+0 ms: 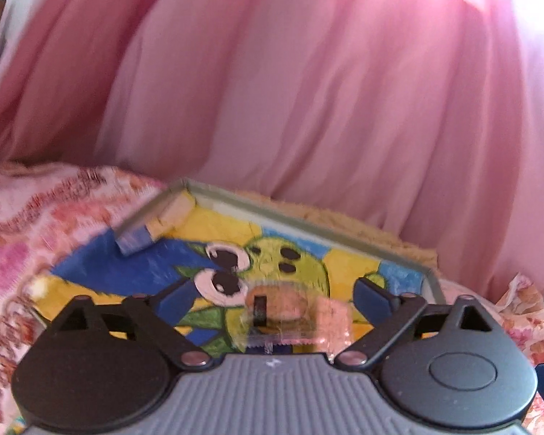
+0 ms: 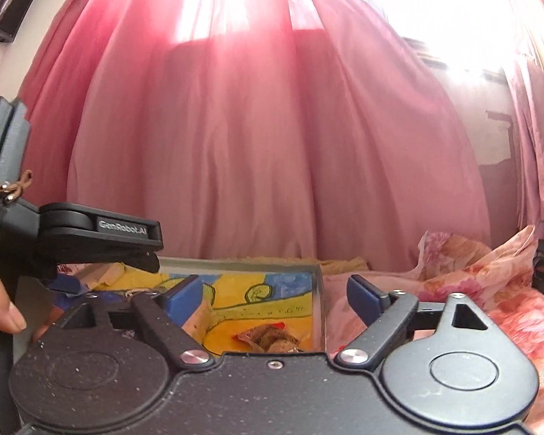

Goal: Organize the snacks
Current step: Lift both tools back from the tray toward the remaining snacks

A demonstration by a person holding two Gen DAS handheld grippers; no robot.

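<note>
A shallow grey-rimmed tray (image 1: 308, 223) lined with a yellow, blue and green cartoon drawing lies on the bed. In the left wrist view my left gripper (image 1: 277, 297) is open over the tray, and a clear-wrapped snack (image 1: 297, 320) lies on the lining between its blue fingers (image 1: 177, 299), close to the gripper body. A blue and cream snack pack (image 1: 156, 226) sits in the tray's far left corner. My right gripper (image 2: 275, 293) is open above the tray's right rim (image 2: 319, 290). Below it lies a brown snack in a clear wrapper (image 2: 272, 339). The left gripper (image 2: 141, 250) shows side-on at left.
A pink curtain (image 1: 308, 90) hangs close behind the tray. Pink floral bedding (image 1: 36, 224) surrounds the tray, bunched up at the right (image 2: 482, 272). A fuzzy tan cloth (image 1: 362, 228) lies under the tray's far edge. A person's hand (image 2: 0, 308) is at the left edge.
</note>
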